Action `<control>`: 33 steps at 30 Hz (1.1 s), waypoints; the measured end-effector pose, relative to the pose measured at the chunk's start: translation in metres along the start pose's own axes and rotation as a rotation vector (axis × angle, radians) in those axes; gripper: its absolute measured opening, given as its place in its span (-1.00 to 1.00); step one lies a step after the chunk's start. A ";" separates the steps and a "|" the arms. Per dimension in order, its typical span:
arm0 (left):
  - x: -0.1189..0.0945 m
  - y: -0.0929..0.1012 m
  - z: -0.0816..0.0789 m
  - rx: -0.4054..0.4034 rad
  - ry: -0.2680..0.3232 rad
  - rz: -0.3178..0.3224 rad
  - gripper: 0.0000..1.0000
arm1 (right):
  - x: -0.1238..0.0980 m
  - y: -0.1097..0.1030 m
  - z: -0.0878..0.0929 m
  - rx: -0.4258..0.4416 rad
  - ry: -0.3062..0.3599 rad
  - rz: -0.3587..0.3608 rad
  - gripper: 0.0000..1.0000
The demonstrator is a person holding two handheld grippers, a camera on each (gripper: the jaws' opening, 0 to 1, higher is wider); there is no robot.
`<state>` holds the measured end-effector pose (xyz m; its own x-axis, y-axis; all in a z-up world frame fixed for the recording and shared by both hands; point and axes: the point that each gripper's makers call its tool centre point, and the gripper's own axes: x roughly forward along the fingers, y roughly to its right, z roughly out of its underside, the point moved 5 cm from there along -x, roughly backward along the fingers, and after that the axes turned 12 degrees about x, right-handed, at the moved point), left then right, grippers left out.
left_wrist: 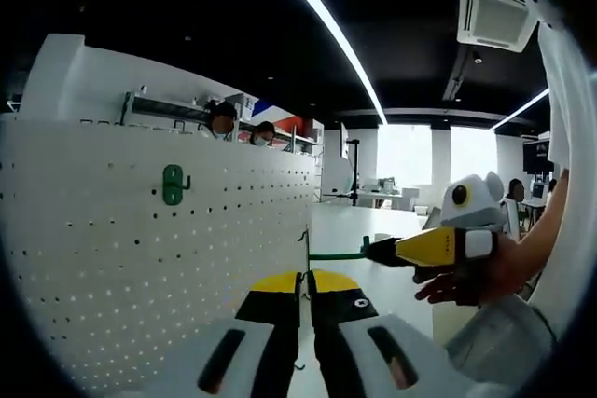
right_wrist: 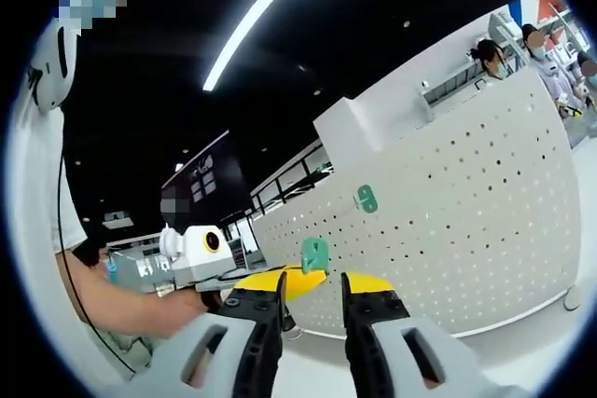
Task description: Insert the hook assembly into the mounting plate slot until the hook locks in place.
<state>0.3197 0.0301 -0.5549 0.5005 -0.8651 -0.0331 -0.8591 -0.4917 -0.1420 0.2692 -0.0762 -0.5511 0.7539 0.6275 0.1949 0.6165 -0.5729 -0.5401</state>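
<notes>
I see one hook (left_wrist: 173, 185) mid-left on the pegboard (left_wrist: 112, 258); both grippers' jaws nearly closed, gripping nothing I can make out.

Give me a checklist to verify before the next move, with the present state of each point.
1. One green hook sits on the white pegboard: ok.
2. Second green hook is off the board, in front of it by the tips of the grippers: ok; which gripper carries it: cannot tell.
3. That hook is lined up with a hole: cannot tell.
4. Left gripper jaws stand nearly together; whether they clamp anything: cannot tell.
5. Right gripper jaws stand apart with nothing between them: ok.
6. Mounted hook and pegboard are visible in the left gripper view too: ok.
</notes>
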 end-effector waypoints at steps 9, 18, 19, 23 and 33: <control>0.000 0.004 -0.002 0.005 0.004 0.003 -0.94 | 0.009 -0.003 0.000 -0.003 0.001 -0.008 -0.61; 0.001 0.007 -0.003 0.005 0.006 0.004 -0.94 | 0.019 -0.004 -0.003 -0.007 0.003 -0.014 -0.65; 0.001 0.007 -0.003 0.005 0.006 0.003 -0.94 | 0.021 -0.005 -0.003 -0.007 0.003 -0.018 -0.66; 0.001 0.009 -0.004 0.006 0.009 0.004 -0.94 | 0.026 -0.006 -0.002 -0.008 -0.002 -0.020 -0.68; 0.000 0.008 -0.006 0.008 0.017 -0.006 -0.94 | 0.033 -0.007 0.000 -0.008 -0.006 -0.020 -0.74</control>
<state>0.3125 0.0256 -0.5496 0.5035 -0.8639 -0.0151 -0.8553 -0.4959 -0.1498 0.2898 -0.0518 -0.5407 0.7402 0.6417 0.2010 0.6331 -0.5642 -0.5300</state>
